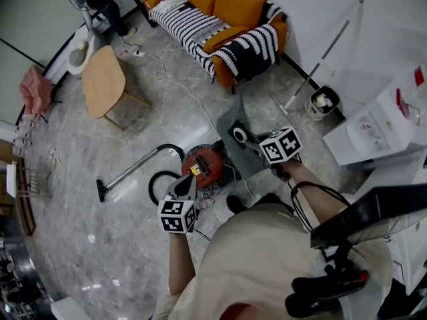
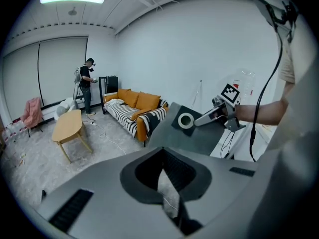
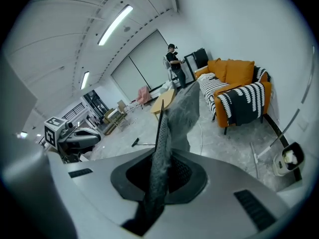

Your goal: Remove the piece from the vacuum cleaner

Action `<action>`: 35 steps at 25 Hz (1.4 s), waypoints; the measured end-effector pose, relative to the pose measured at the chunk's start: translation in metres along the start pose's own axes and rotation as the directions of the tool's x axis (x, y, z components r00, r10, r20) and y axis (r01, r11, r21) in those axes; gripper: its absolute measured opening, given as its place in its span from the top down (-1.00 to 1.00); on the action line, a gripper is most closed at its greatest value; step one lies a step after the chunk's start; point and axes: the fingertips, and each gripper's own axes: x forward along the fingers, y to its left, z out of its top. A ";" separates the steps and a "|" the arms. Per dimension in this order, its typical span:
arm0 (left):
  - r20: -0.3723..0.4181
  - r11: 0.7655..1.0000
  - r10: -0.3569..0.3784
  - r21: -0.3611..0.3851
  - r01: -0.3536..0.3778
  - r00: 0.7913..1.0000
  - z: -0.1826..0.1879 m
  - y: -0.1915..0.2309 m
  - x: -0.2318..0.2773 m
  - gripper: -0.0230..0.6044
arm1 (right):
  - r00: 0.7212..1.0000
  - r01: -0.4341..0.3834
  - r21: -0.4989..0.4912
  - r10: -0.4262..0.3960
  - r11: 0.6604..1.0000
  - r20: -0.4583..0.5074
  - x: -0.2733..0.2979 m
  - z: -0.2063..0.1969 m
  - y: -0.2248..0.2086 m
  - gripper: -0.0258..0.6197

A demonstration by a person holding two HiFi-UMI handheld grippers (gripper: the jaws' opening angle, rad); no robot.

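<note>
Your right gripper [image 1: 248, 141] is clenched on the grey dust bag [image 1: 233, 122], which sits off the red vacuum cleaner [image 1: 205, 164] and out past your left gripper [image 1: 185, 187]. That gripper's fingers are closed on nothing, with the canister just ahead of them. Grip firmly near the stiff collar and carry the bag level so that no dust spills. The left gripper view shows the bag's round opening [image 2: 186, 120] face-on. The right gripper view shows the bag only edge-on between its jaws. Only the head view shows the cleaner.
</note>
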 end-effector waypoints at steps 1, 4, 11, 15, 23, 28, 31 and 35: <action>-0.003 1.000 -0.002 -0.002 0.002 1.000 0.001 -0.009 0.004 0.91 | 1.000 -0.004 -0.005 0.004 1.000 -0.005 -0.006 -0.003 -0.004 0.83; -0.013 1.000 -0.006 -0.007 0.006 1.000 0.004 -0.039 0.013 0.91 | 1.000 -0.019 -0.005 0.019 1.000 -0.014 -0.024 -0.012 -0.015 0.83; -0.013 0.999 0.037 -0.013 -0.037 0.999 0.011 -0.091 0.017 0.91 | 0.999 -0.041 -0.020 0.040 0.999 -0.027 -0.061 -0.026 -0.042 0.83; -0.029 0.994 0.092 -0.062 -0.094 0.995 -0.003 -0.114 0.007 0.91 | 0.996 -0.081 -0.038 0.079 0.996 -0.048 -0.068 -0.036 -0.049 0.83; -0.107 0.982 0.137 -0.118 -0.149 0.985 -0.036 -0.144 -0.007 0.91 | 0.985 -0.146 -0.043 0.141 0.988 -0.098 -0.066 -0.059 -0.046 0.83; -0.078 0.983 0.146 -0.100 -0.154 0.986 -0.024 -0.146 -0.012 0.91 | 0.983 -0.163 -0.024 0.160 0.986 -0.089 -0.072 -0.067 -0.041 0.83; -0.062 0.985 0.144 -0.089 -0.149 0.988 -0.022 -0.145 -0.018 0.91 | 0.987 -0.144 -0.030 0.141 0.989 -0.078 -0.077 -0.065 -0.037 0.83; -0.047 0.984 0.145 -0.102 -0.149 0.988 -0.034 -0.138 -0.032 0.91 | 0.989 -0.125 -0.047 0.121 0.991 -0.084 -0.074 -0.073 -0.025 0.83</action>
